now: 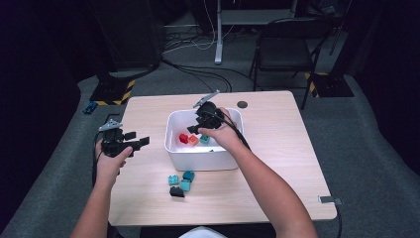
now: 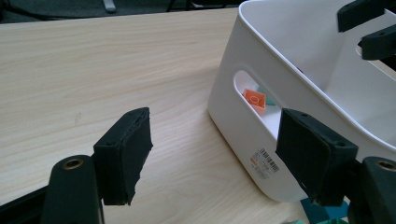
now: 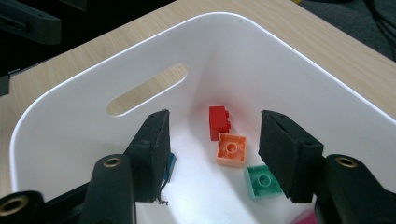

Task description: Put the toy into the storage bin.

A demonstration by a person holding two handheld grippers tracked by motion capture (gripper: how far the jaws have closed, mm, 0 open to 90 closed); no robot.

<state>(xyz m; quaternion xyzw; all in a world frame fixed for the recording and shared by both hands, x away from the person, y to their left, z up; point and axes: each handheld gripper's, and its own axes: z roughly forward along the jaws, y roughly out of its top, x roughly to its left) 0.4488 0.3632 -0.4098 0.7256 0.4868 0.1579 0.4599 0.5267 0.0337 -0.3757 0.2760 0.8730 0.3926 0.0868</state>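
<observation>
Right gripper (image 3: 212,158) poised open-jawed inside white bin (image 1: 173,151) over red (image 3: 219,122), orange (image 3: 231,149) and green (image 3: 262,181) bricks already dropped there; left gripper (image 2: 219,158) open, idle beside bin; teal and black bricks (image 1: 180,184) still on table (image 1: 277,188).

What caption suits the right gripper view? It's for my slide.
Open right tongs poised inside the white bin above red, orange and green bricks.

White bin (image 3: 70,121) on pale wood-grain table (image 1: 277,148). Inside bin: red brick (image 3: 218,122), orange brick (image 3: 231,149), green brick (image 3: 261,181). Before bin: teal bricks (image 1: 181,180), one black (image 1: 177,192).
</observation>
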